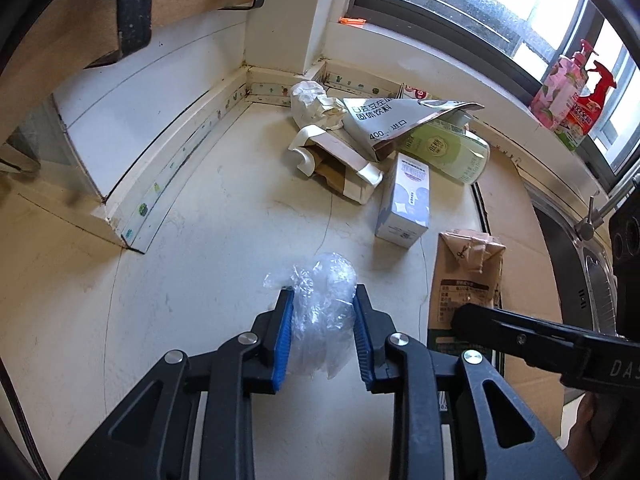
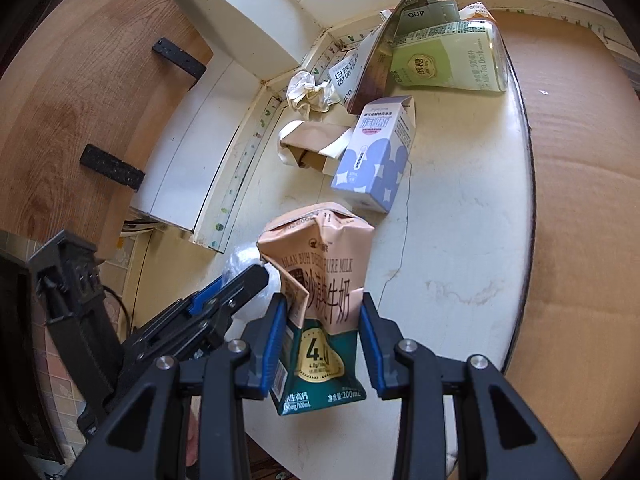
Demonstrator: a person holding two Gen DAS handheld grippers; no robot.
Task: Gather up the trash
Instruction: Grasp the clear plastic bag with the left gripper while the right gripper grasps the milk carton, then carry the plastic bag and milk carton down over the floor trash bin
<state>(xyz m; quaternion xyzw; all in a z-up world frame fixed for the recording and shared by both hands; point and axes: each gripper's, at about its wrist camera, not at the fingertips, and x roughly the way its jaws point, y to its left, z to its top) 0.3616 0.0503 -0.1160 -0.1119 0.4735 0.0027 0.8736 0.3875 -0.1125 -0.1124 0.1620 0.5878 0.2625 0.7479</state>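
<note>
1. Left tongs (image 1: 323, 300) have their blue pads pressed in on a crumpled wad of clear plastic wrap (image 1: 322, 312), low over the pale desk (image 1: 192, 272); only a narrow gap is left between them.
2. Right tongs (image 2: 324, 312) are partly closed on a dented milk carton (image 2: 320, 300), holding it by its two sides.
3. That carton reads "PURE MILK", "4.0" and "200mL"; its long axis runs away from the tongs, folded top end pointing towards the trash pile.
4. Further back lie a blue-and-white carton (image 2: 376, 156) on its side, a torn brown paper box (image 1: 340, 164), a green "Milk Tea Drink" bottle (image 2: 448, 60) lying flat, a pouch marked "400" (image 1: 376, 124) and crumpled paper (image 1: 308, 96).
5. Cardboard (image 2: 580, 160) covers the desk's right side.
</note>
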